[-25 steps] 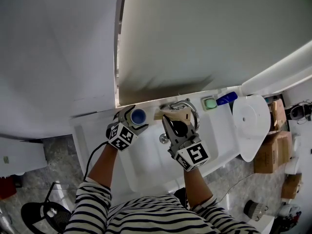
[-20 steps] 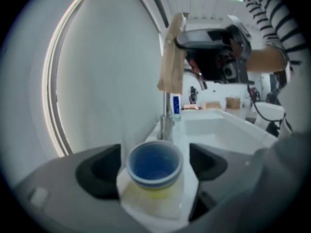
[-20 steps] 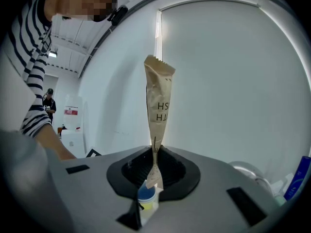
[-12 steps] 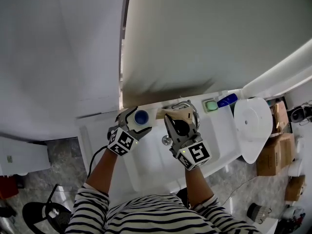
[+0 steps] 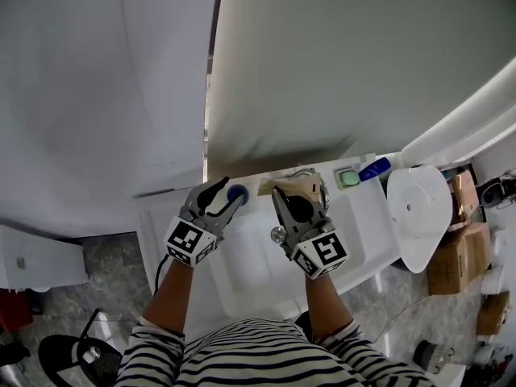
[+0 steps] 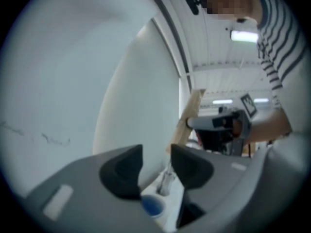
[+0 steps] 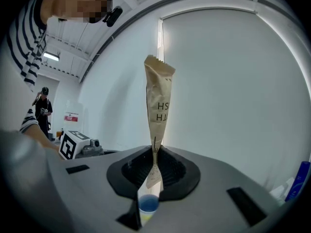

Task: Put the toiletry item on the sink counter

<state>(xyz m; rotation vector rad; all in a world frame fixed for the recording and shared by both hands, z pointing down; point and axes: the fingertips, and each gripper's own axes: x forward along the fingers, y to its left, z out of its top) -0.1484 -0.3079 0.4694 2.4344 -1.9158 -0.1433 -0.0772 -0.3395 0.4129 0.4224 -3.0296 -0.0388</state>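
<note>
Blue-lined cup (image 6: 153,207) stands released below the lifted left gripper (image 6: 155,161), its empty jaws narrowing but still apart; right gripper (image 7: 154,166) clamps the unplaced paper packet (image 7: 158,96).

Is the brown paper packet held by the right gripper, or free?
Held. In the right gripper view, the right gripper is shut on the paper packet, pinching its narrow end.

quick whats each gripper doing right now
left gripper: open, jaws have just been closing partway, nothing between them
right gripper: shut on the brown paper packet
</note>
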